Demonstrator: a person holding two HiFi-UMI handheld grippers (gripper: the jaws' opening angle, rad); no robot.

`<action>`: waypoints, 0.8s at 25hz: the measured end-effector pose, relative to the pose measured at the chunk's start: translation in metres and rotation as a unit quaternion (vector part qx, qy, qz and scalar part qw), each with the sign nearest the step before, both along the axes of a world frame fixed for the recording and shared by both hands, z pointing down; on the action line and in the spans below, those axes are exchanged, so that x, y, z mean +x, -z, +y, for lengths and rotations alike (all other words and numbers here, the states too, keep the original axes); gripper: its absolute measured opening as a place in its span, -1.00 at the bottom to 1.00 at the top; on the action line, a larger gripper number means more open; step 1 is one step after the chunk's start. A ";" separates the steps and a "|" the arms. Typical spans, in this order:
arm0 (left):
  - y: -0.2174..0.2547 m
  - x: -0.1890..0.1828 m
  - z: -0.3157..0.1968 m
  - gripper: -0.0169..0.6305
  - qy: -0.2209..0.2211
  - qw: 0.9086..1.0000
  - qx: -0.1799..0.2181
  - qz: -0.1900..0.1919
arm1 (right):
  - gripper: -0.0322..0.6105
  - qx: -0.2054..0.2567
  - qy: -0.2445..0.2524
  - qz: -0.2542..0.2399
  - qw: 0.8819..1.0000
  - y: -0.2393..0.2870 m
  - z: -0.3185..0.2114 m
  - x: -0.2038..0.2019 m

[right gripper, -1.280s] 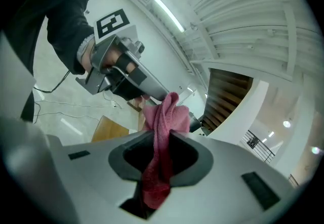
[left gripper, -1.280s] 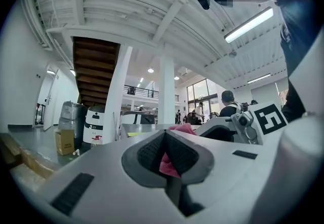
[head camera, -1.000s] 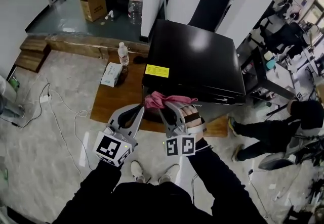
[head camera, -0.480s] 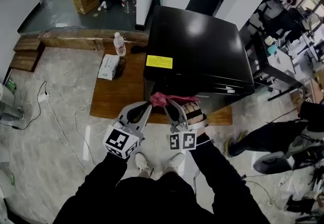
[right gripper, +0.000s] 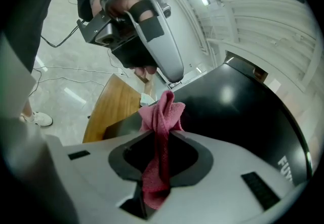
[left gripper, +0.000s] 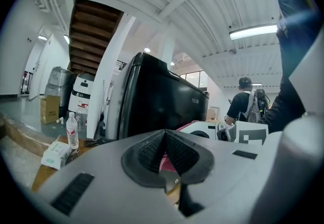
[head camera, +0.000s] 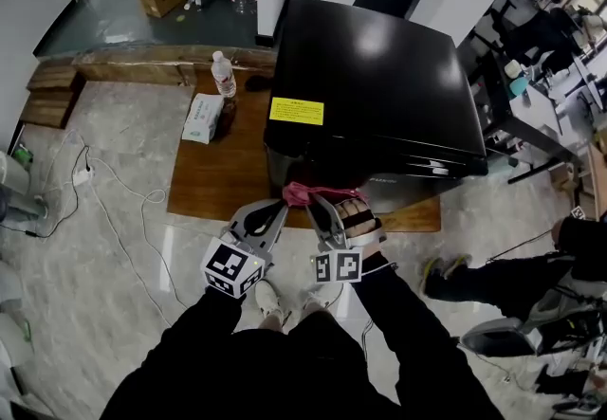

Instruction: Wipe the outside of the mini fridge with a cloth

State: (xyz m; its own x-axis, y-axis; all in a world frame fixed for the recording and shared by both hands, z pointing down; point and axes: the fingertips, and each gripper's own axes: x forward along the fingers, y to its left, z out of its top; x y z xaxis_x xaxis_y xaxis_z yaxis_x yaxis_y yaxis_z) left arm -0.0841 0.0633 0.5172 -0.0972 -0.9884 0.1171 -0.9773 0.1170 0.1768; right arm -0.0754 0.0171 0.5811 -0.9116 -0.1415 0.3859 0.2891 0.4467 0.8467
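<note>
Dropped lower since a second ago, from the top front edge of the mini fridge [head camera: 379, 86] down onto its black front face. Pinching one end of the pink cloth [head camera: 318, 191] in the left gripper [head camera: 283, 204], jaws pressed together; clamping the other end in the right gripper [head camera: 311, 201], a fold poking past its jaws. Probably wiping the front downward, with the sides yet to do

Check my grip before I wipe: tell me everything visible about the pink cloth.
The pink cloth looks like soft, textured terry fabric, bunched into a twisted strip. The right gripper is shut on its middle: one crumpled end stands up past the jaws, the other hangs down behind them. It is held just in front of the black mini fridge; whether it touches the fridge cannot be told.
</note>
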 end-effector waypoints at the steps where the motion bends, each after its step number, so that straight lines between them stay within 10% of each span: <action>1: -0.008 -0.001 -0.002 -0.93 0.002 1.000 -0.002 0.004 | -0.63 0.001 0.002 0.003 1.000 -0.009 -0.001 -0.001; 20: -0.140 0.008 -0.033 -0.93 0.038 0.994 -0.087 0.047 | -0.63 -0.017 0.019 0.064 0.998 -0.161 -0.021 0.008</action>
